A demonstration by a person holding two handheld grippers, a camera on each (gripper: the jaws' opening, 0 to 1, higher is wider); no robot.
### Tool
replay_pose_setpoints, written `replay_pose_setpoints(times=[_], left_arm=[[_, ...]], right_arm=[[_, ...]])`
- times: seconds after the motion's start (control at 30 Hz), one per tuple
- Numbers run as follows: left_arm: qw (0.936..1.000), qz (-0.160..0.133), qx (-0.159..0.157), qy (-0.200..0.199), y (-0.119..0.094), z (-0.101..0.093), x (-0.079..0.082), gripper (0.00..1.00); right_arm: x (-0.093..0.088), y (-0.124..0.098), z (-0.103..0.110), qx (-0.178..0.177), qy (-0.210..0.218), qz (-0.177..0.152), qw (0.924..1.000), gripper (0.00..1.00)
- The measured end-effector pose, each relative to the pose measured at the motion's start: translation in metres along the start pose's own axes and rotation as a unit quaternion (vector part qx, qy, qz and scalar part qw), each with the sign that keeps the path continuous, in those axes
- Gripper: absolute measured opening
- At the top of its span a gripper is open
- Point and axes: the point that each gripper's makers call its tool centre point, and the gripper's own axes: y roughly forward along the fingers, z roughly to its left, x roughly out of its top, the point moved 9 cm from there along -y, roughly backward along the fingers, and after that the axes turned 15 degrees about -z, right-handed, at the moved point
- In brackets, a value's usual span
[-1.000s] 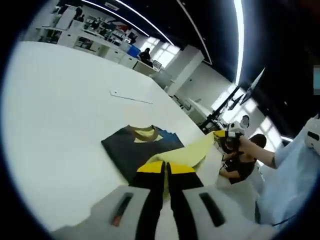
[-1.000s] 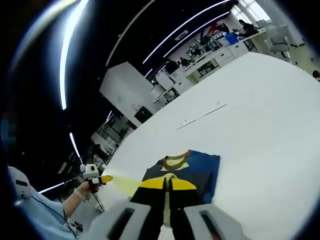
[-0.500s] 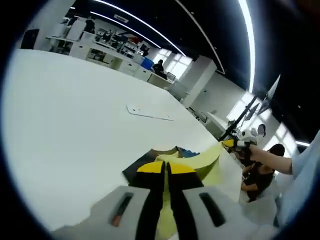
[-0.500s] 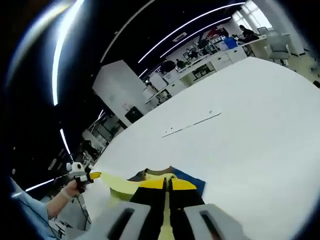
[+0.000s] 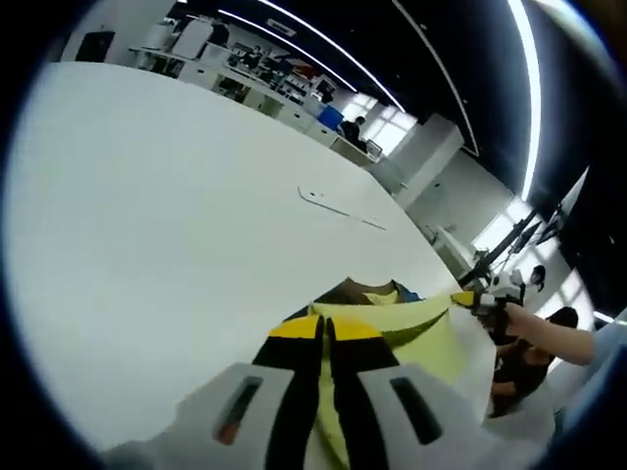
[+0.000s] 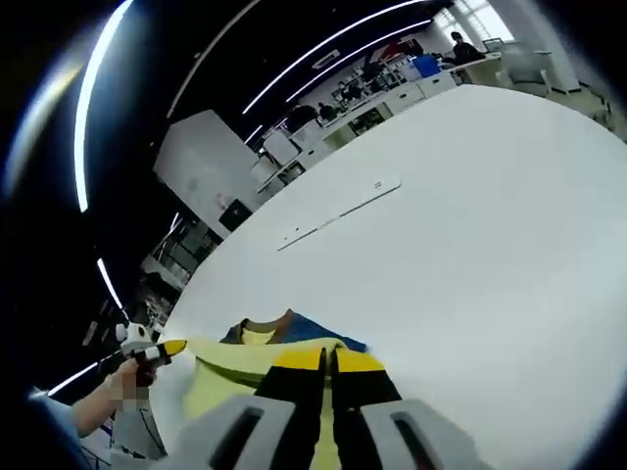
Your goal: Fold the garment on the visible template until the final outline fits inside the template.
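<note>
In the left gripper view, the left gripper [image 5: 326, 331] has its yellow-tipped jaws pressed together on the yellow edge of the garment [image 5: 411, 328], which lies on the white table [image 5: 147, 206] just ahead. The yellow cloth stretches taut to the right gripper [image 5: 468, 299], held in a hand [image 5: 514, 321] at the right. A brown collar and a strip of blue show beyond the yellow fold. A thin strip [image 5: 341, 208] lies farther out on the table, well apart from the garment. In the right gripper view, the right gripper [image 6: 331, 360] is likewise clamped on the garment [image 6: 245, 367], its jaws closed over the yellow edge. That edge runs left to the left gripper [image 6: 165, 349], held in a hand [image 6: 127, 377]. The collar and blue cloth sit just behind the fold on the table [image 6: 490, 225], and the strip [image 6: 338, 211] lies farther off.
</note>
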Motion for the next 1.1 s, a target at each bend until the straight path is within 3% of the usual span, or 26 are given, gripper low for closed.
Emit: replay_pose_setpoints(times=[0.3, 0.47, 0.57, 0.93, 1.1], left_arm=[[0.9996, 0.017, 0.023, -0.005, 0.013, 0.013, -0.013, 0.0], [0.9995, 0.031, 0.007, -0.006, 0.013, 0.014, -0.017, 0.0], [0.9991, 0.039, -0.005, 0.013, 0.012, 0.013, -0.018, 0.0], [0.9984, 0.054, -0.016, 0.006, 0.014, 0.013, -0.023, 0.02], [0.9984, 0.051, -0.021, -0.015, 0.016, 0.011, -0.024, 0.07]], right_arm=[[-0.01, 0.009, -0.009, -0.015, 0.017, 0.002, 0.9997, 0.0], [-0.014, 0.007, -0.009, -0.014, 0.027, 0.0, 0.9995, 0.0], [-0.015, 0.006, -0.007, -0.001, 0.034, -0.004, 0.9994, 0.0], [-0.022, 0.001, -0.002, 0.012, 0.026, 0.007, 0.9996, 0.0], [-0.025, 0.002, 0.0, 0.018, 0.021, 0.013, 0.9995, 0.03]])
